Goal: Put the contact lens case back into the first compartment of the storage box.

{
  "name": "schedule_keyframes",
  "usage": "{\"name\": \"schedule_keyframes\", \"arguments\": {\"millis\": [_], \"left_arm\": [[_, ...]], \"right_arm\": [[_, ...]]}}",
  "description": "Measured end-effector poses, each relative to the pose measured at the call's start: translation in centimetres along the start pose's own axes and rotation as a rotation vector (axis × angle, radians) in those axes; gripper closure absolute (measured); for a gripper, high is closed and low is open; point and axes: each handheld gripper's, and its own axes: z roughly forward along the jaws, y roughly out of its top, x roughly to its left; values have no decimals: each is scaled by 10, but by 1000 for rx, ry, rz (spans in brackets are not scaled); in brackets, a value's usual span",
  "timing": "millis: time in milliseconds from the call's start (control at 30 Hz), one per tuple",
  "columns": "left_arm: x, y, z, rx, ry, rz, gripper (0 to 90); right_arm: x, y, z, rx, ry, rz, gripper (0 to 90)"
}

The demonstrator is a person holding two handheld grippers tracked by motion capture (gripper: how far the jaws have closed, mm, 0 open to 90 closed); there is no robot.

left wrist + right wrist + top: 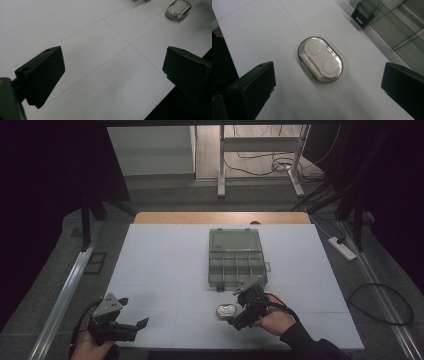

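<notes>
A small clear oval case [225, 310] holding a white contact-lens container lies on the white table, just in front of a grey compartment box [236, 258]. My right gripper [239, 306] hovers right beside the case, jaws wide open; in the right gripper view the oval case [320, 59] lies on the table between and beyond the two jaws, untouched. My left gripper [134, 312] stands open near the table's front left corner, nothing between its jaws. The left gripper view catches the oval case [178, 9] far off at the top right.
The compartment box has its clear lid [235, 240] folded back and a dark latch [362, 15] at its front. The table's front edge [175, 87] runs close under the left gripper. A power strip [342, 247] and cables lie on the floor to the right.
</notes>
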Motion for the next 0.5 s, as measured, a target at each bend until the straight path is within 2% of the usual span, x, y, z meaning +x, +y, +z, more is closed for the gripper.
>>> {"name": "schedule_keyframes", "arguments": {"millis": [233,500], "left_arm": [[0,0,0,0,0,2,41],[0,0,0,-1,-1,4,42]], "right_arm": [[0,7,11,39,22,-13,0],[3,11,22,86,19,-36,0]]}}
